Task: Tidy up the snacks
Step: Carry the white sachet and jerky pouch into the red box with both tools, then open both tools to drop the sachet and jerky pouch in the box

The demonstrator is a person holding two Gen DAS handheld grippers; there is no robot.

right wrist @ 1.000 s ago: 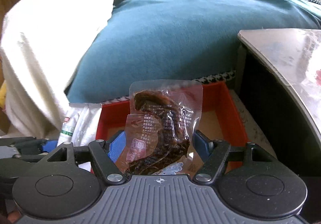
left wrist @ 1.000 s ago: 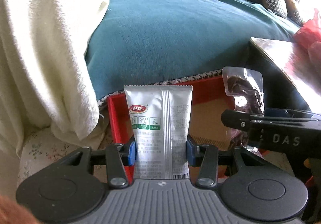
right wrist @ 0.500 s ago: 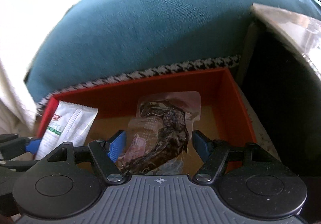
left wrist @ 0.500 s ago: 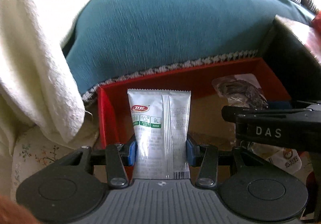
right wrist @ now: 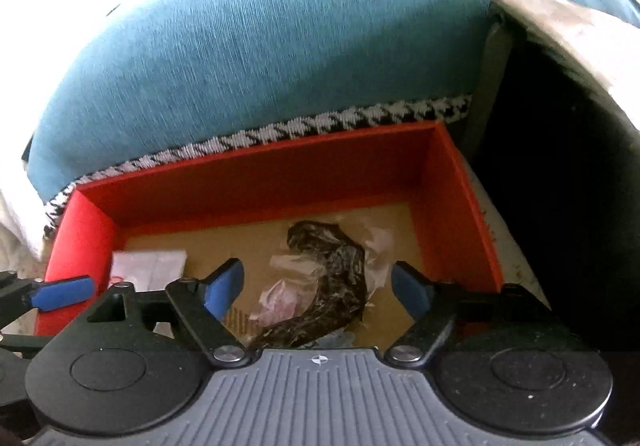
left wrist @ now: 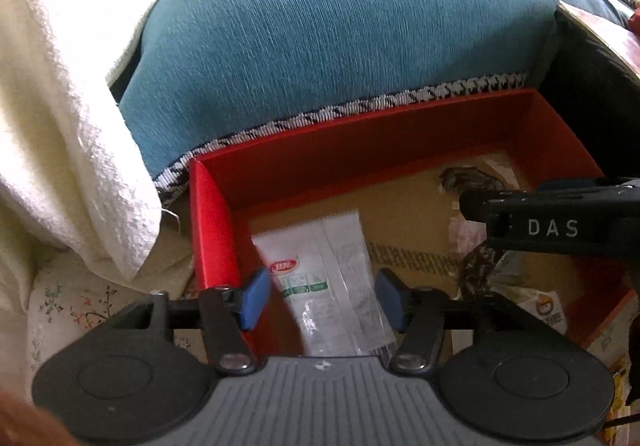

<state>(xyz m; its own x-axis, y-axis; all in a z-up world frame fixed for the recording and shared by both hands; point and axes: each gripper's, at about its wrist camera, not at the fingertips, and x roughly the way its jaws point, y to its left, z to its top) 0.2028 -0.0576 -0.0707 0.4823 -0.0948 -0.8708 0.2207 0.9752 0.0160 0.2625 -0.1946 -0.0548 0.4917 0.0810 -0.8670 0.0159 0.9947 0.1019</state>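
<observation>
I see both hand-held grippers, left [left wrist: 320, 300] and right [right wrist: 318, 288], released, silver foil snack sachet [left wrist: 328, 278] at nine o'clock and clear vacuum-packed dark snack [right wrist: 324, 286] at three lying in the red cardboard box [right wrist: 256, 182]; more may remain.

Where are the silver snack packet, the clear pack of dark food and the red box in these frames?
silver snack packet [left wrist: 320, 278]: left wrist view, on its printed front below the red logo.
clear pack of dark food [right wrist: 340, 278]: right wrist view, on the dark contents.
red box [right wrist: 280, 182]: right wrist view, on its far inner wall.

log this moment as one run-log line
left tongs: open | right tongs: open | silver packet: in red box | clear dark-snack pack: in box
</observation>
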